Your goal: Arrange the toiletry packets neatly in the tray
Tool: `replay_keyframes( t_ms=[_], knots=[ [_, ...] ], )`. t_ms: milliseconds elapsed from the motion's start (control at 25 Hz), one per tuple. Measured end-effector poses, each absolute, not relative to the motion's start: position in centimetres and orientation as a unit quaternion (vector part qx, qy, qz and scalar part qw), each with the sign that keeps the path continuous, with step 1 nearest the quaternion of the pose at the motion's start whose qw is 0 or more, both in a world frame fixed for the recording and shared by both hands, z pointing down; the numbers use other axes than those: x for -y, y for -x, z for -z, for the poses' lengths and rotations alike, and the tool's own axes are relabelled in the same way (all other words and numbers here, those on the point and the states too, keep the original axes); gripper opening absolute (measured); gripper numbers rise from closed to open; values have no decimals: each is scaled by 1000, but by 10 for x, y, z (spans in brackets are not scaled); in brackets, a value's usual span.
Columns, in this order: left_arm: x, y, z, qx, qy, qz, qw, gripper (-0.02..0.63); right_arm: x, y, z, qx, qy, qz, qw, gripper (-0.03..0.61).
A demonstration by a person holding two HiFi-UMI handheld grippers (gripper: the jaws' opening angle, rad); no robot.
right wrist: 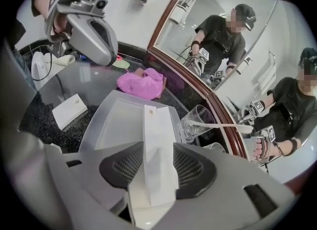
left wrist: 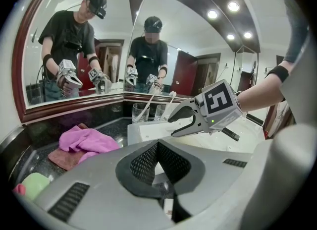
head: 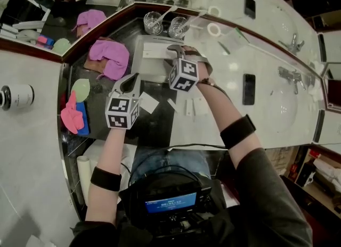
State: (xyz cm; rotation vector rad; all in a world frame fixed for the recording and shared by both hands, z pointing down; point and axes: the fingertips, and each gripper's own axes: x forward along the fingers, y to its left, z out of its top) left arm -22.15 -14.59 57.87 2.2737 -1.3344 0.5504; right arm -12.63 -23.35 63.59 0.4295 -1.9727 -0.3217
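Head view: left gripper (head: 130, 77) closed, nothing in it, over the dark counter (head: 154, 129) just off the near left corner of the white tray (head: 152, 69). Right gripper (head: 173, 49) over the tray's right end, tips at the long packet (head: 154, 51) lying along the tray's far edge, the side toward the two glasses (head: 153, 22). Loose packets (head: 148, 102) flat on the counter in front of the tray's near edge, apart from it. Pink cloth (head: 109, 57) bunched on the counter left of the tray. Left gripper view: jaws fully together, pads meeting at the tips, nothing between. Beyond them the tray (left wrist: 143, 132), with the right gripper (left wrist: 172, 127) over it, jaws apart. Glasses (left wrist: 140, 111) behind the tray at the counter's back edge, below the mirror (left wrist: 74, 40). Pink cloth (left wrist: 84, 142) at left. Right gripper view: jaws parted, long packet (right wrist: 156, 130) running out between the pads (right wrist: 124, 167) onto the tray (right wrist: 119, 125) along its mirror-side edge, pads flanking its near end, no visible squeeze. One of the loose packets (right wrist: 69, 110) on the counter beyond the tray's opposite edge, left gripper (right wrist: 105, 58) above it, closed.
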Motion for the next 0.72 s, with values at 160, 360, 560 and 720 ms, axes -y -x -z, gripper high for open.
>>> replay_keyframes(
  t_ms=[160, 360, 560, 720],
  knots=[
    [143, 215, -568, 479, -828, -198, 215, 0, 226, 113, -613, 836, -211, 101, 497, 212],
    [134, 207, -554, 474, -831, -197, 212, 1, 199, 83, -585, 847, -252, 56, 465, 192],
    [123, 194, -541, 471, -834, -199, 207, 0, 173, 44, -567, 848, -300, 9, 436, 151],
    [115, 185, -530, 470, -836, -201, 201, 0, 157, 10, -555, 845, -355, -42, 397, 69]
  ],
)
